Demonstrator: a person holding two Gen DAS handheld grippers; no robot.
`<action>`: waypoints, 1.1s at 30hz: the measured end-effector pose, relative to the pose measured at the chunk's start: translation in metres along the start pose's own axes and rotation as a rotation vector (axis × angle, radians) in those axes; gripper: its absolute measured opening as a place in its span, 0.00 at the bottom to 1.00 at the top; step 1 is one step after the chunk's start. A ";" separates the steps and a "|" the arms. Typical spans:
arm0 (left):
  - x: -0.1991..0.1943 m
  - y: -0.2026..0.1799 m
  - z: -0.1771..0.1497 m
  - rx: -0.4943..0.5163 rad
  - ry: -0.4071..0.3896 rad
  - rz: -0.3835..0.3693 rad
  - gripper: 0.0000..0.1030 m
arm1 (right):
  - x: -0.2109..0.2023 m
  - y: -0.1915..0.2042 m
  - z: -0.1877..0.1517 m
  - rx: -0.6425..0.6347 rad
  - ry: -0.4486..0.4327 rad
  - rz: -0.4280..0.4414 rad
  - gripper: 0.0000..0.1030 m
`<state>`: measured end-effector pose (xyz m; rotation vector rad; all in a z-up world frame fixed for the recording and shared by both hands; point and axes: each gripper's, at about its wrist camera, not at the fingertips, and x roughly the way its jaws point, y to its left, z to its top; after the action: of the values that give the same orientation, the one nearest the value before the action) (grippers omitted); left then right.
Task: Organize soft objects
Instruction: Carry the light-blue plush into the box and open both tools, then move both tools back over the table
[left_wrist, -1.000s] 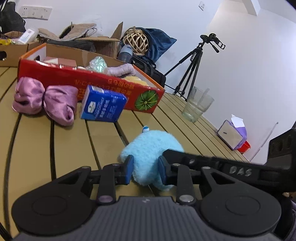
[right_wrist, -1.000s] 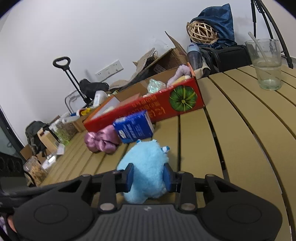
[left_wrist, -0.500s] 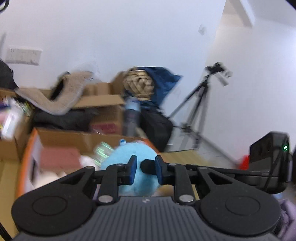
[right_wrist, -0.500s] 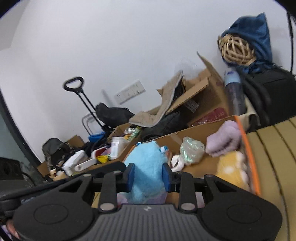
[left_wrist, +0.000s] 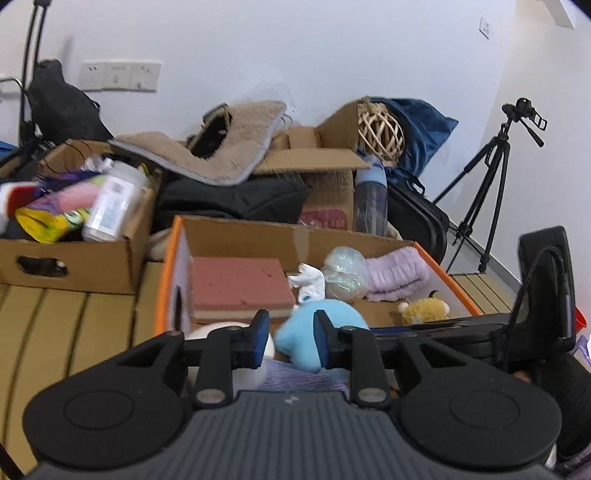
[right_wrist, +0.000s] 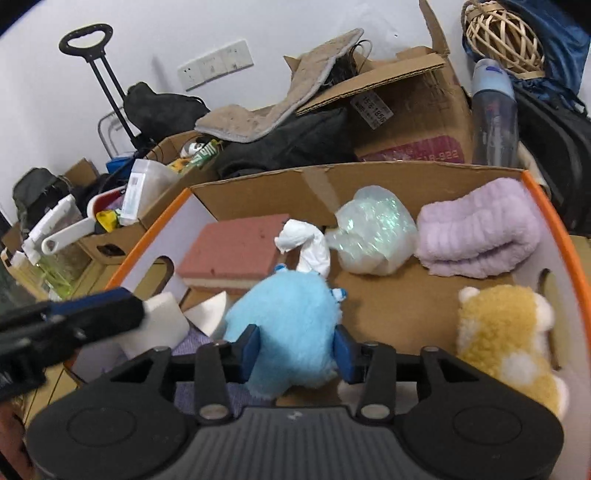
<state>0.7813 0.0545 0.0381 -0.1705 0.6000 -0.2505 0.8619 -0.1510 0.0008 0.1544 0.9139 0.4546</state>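
Note:
A fluffy light-blue plush sits low inside the orange-rimmed cardboard box, over a purple cloth. My right gripper has the plush between its blue pads, which still touch its sides while the jaws are opening. In the left wrist view the blue plush lies just beyond my left gripper. The left jaws are opening, with a gap between the left pad and the plush. My right gripper's arm reaches in from the right. In the right wrist view one of the left gripper's fingers shows at the left.
The box also holds a pink sponge block, a white crumpled piece, a shiny bag ball, a lilac towel, a yellow plush and white foam. Cluttered cardboard boxes stand behind; a tripod stands at the right.
Both grippers carried the blue plush from the slatted table up and over into the box. The right jaws now stand wider, and the left pads no longer squeeze it.

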 end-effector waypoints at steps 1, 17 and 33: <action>-0.008 0.000 0.002 0.005 -0.007 0.010 0.28 | -0.010 0.003 0.000 -0.006 -0.011 -0.009 0.42; -0.223 -0.037 -0.007 0.185 -0.159 0.132 0.62 | -0.298 0.043 -0.050 -0.155 -0.268 -0.004 0.56; -0.351 -0.051 -0.239 0.050 -0.263 0.184 0.80 | -0.386 0.039 -0.313 -0.094 -0.482 -0.107 0.66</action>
<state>0.3543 0.0839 0.0432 -0.0969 0.3446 -0.0632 0.3997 -0.3057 0.1044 0.1209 0.4246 0.3392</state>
